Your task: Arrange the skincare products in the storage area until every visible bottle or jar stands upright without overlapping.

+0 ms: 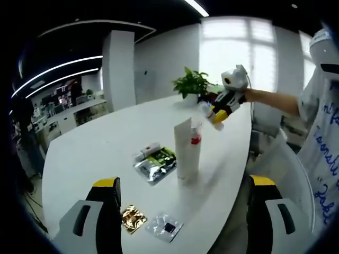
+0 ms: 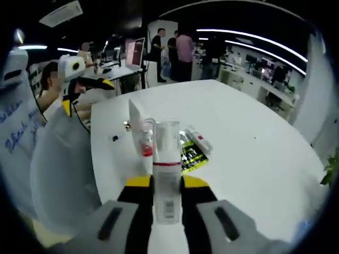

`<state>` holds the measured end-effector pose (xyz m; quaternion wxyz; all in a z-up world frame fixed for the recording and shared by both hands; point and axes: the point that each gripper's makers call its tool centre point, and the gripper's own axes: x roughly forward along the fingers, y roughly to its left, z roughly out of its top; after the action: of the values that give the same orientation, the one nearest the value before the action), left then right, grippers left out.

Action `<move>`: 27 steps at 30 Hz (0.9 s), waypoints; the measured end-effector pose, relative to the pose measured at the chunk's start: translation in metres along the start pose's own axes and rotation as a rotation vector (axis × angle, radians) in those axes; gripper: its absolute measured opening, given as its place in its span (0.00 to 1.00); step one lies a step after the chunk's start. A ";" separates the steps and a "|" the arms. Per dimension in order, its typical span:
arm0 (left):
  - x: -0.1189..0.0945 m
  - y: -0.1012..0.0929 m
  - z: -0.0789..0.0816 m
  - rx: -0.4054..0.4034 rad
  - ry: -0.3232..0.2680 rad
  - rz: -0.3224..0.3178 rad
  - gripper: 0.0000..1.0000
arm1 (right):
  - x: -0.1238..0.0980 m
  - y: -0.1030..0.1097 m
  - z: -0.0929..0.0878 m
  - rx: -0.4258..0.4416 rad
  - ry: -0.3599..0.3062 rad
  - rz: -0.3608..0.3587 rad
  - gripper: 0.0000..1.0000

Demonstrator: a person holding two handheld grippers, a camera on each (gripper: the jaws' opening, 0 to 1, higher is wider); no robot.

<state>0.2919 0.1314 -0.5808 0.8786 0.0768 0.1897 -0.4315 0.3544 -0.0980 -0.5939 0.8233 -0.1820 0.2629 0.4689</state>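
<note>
STEP: I carry a bottle (image 2: 167, 174), pinched upright in my right gripper (image 2: 167, 198), above the table (image 2: 254, 153) | LEFT: gripper (image 1: 180, 211) spread, empty | TUBE (image 1: 187, 151): upright mid-table | NEXT: judged, set bottle down beside tube, apart.

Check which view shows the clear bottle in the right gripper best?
Right gripper view: the clear bottle stands close up between that gripper's jaws, red band visible. In the left gripper view it is a small, partly hidden shape in the distant right gripper.

The bottle's (image 2: 167, 174) base is hidden between the right gripper's (image 2: 167, 198) fingers.
</note>
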 end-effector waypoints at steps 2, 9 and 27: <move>0.001 -0.001 0.000 0.001 -0.002 0.001 0.97 | -0.003 0.007 0.005 0.009 -0.032 0.007 0.19; 0.002 -0.004 0.003 -0.003 -0.013 0.001 0.95 | -0.001 0.037 0.020 0.041 -0.119 0.069 0.19; 0.018 -0.016 0.021 -0.050 -0.102 -0.046 0.75 | 0.037 0.093 0.028 0.080 -0.192 0.203 0.19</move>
<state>0.2943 0.1026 -0.5686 0.8786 0.0283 0.1572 -0.4501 0.2970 -0.0119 -0.5994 0.7997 -0.0759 0.2183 0.5542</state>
